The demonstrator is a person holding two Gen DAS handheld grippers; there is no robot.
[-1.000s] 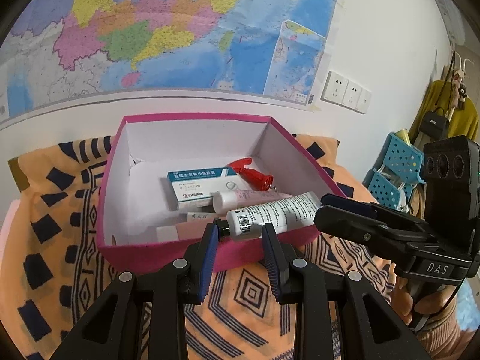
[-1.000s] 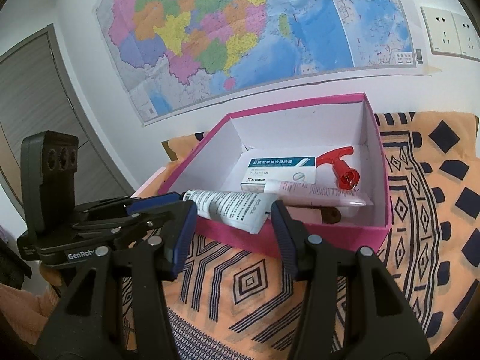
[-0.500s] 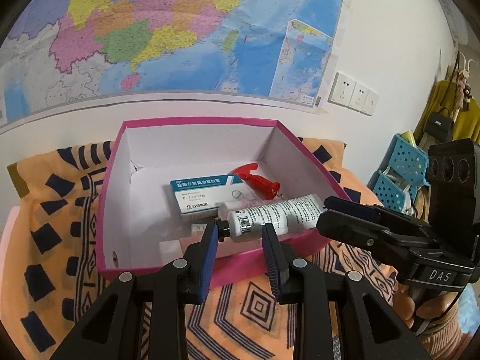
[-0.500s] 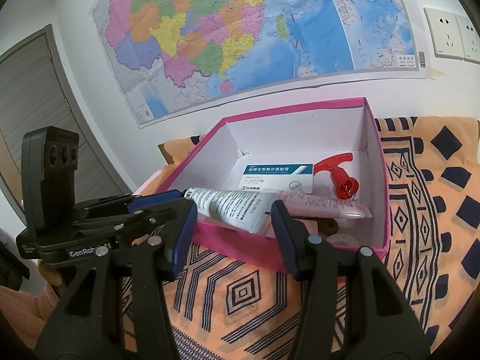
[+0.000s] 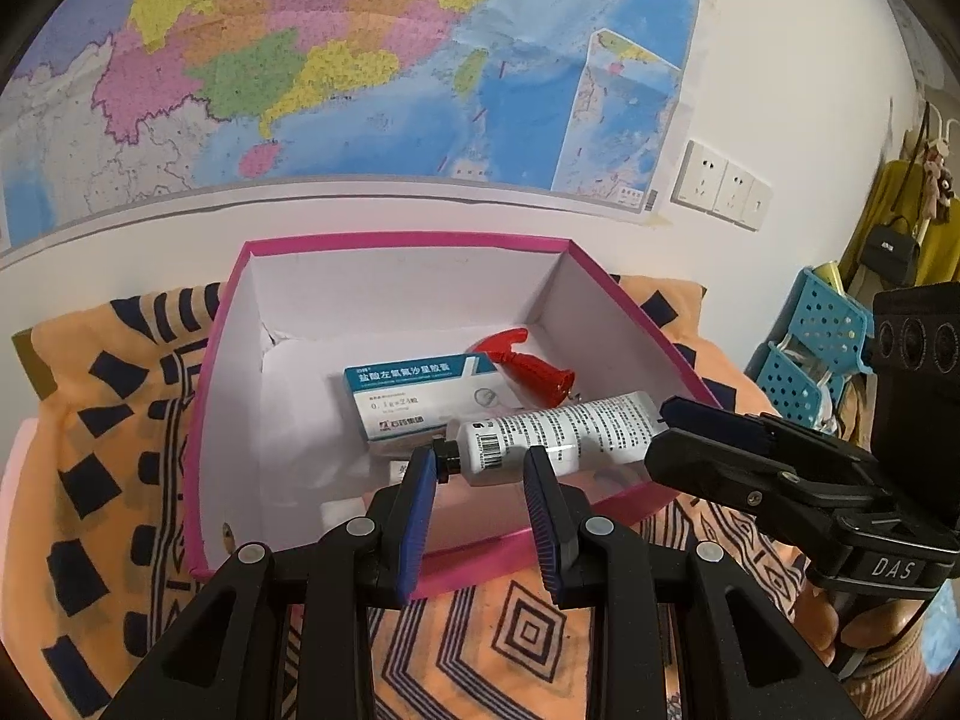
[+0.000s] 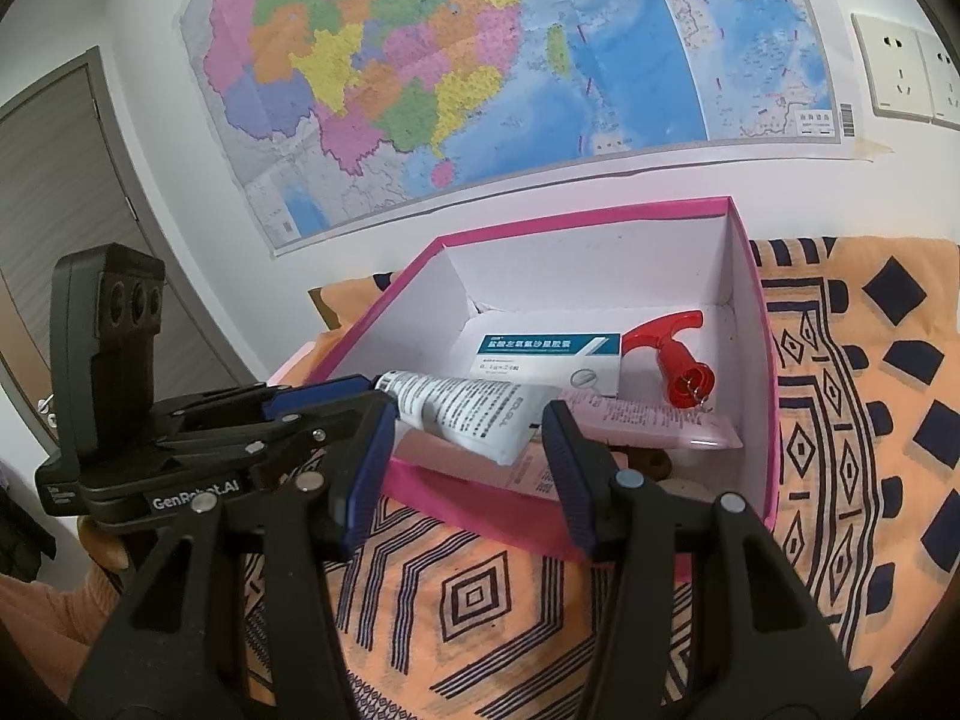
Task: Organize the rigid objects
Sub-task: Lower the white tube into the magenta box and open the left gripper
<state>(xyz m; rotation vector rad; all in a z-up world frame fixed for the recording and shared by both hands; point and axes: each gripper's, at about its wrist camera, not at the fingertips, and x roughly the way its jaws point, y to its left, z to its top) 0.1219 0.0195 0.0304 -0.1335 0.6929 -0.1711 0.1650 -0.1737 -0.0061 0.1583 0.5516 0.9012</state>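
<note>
White tube [image 5: 558, 432], black cap, barcode and small print on its side: in the air, lying roughly level over the near part of the pink box [image 5: 222, 360], just above the near wall. It is not resting on the box contents.

Left gripper [image 5: 477, 468]: jaws nearly closed, clamped on the cap end of the tube. In the right wrist view the tube sticks straight out of its tips.

Right gripper [image 6: 468, 426]: jaws about half apart. The tube's flat crimped end sits between them. The left pad overlaps the tube body and the right pad is just beside the tube's corner. Can't tell whether the pads actually press on it. From the left wrist view its tips are right at the crimped end, contact equally unclear.

Inside the box, on the white floor:
- blue-and-white medicine carton [image 5: 414, 396], flat, mid-box
- red T-handled plastic piece [image 5: 528, 366] just right of the carton, towards the right wall
- pink tube [image 6: 648, 420] lying along the near side, under the white tube
- something brown low in the near corner, mostly hidden, can't identify it

The box sits on an orange cloth [image 5: 108, 450] with dark blue geometric print, pushed up near the wall. Wall map [image 5: 300, 60] above it, wall sockets [image 5: 720, 186] to its right. Blue perforated baskets [image 5: 822, 336] off to the right, grey door [image 6: 60, 180] on the left.
</note>
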